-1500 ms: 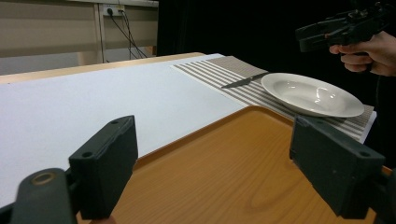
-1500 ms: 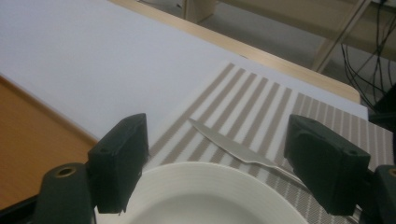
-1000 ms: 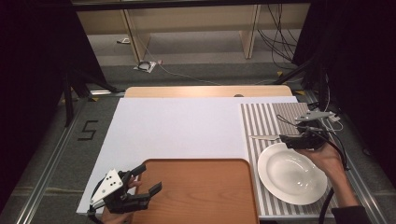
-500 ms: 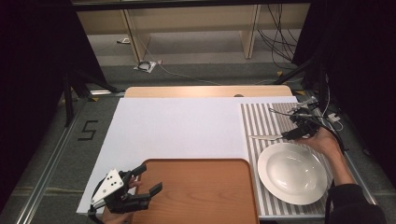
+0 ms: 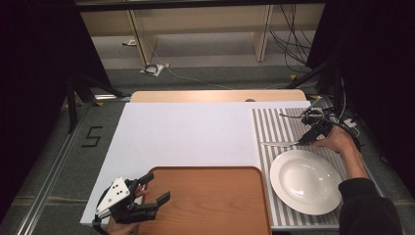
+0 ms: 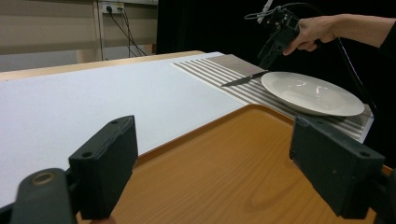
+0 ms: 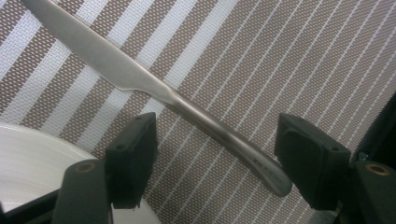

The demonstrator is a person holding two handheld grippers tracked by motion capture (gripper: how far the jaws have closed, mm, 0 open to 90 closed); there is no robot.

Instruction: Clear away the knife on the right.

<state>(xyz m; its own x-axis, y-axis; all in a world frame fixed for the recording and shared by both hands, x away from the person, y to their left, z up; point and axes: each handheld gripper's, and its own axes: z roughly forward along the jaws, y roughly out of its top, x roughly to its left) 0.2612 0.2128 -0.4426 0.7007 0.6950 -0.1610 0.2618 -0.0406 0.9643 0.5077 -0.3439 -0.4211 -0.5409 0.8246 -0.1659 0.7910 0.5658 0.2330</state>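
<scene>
Two hand-held grippers work at opposite corners of the table. Right gripper [image 5: 307, 135], seen in the high view at the far right, is held by a hand [image 5: 337, 142] whose forearm enters from the lower right corner; the tool points downward toward the striped placemat [image 5: 274, 127]. Its jaws stand apart and have just been closing a little; in the right gripper view they straddle the handle end of a knife [image 7: 154, 93], with a gap visible on both sides, so the pads do not press on it. The knife lies flat on the placemat, blade pointing away toward the white table cover [image 5: 186, 132], just beside the far rim of a white plate [image 5: 306, 181]. Plate and knife share the placemat; whether the handle touches the plate rim cannot be told. From the left gripper view the right gripper [image 6: 273, 44] appears tilted steeply over the knife [image 6: 243, 80], and a cable trails from it.

Left gripper [image 5: 147, 193] rests low at the near left, over the corner of the wooden tray [image 5: 210, 205]. Its jaws are wide apart with nothing between them, and in its own view the bare tray surface [image 6: 224, 172] lies beyond them. The tray sits beside the placemat, near the plate but apart from it.
</scene>
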